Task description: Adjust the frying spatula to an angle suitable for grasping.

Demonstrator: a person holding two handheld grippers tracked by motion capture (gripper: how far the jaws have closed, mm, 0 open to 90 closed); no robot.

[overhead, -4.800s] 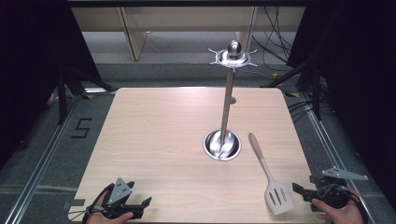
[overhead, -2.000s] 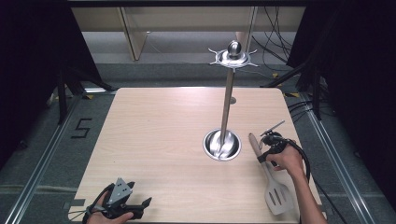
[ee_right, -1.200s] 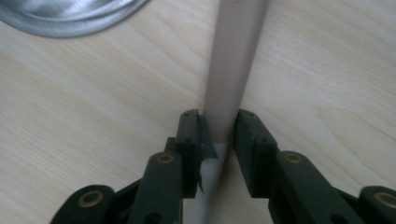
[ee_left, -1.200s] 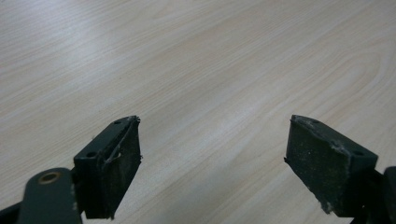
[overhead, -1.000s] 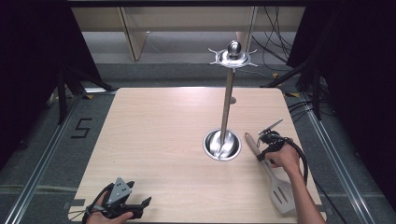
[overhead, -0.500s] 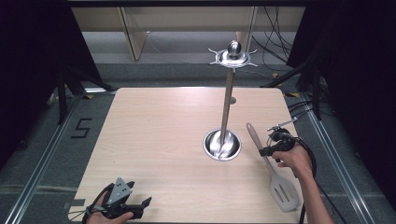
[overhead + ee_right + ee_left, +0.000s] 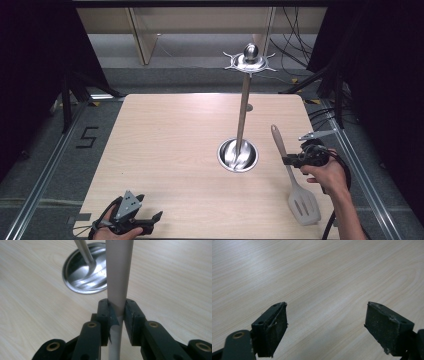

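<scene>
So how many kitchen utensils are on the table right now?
1: a grey slotted spatula at the table's right side, beside the metal stand, its handle clamped in the right gripper.

Left gripper (image 7: 325, 327): two black jaws, worn pads with frayed edges, brass-ringed pivot hole. Right gripper (image 7: 117, 311): black jaws, black link arms, brass-ringed holes. Grey three-cornered plates on top; black cables trail. Forearms bare.

Light wooden table (image 7: 165, 145), pale grain running across it. Right of centre, the round steel base (image 7: 238, 155) of a tall stand sits flat on the board, and near the right edge a slotted spatula head (image 7: 303, 207) hangs low over the wood.
</scene>
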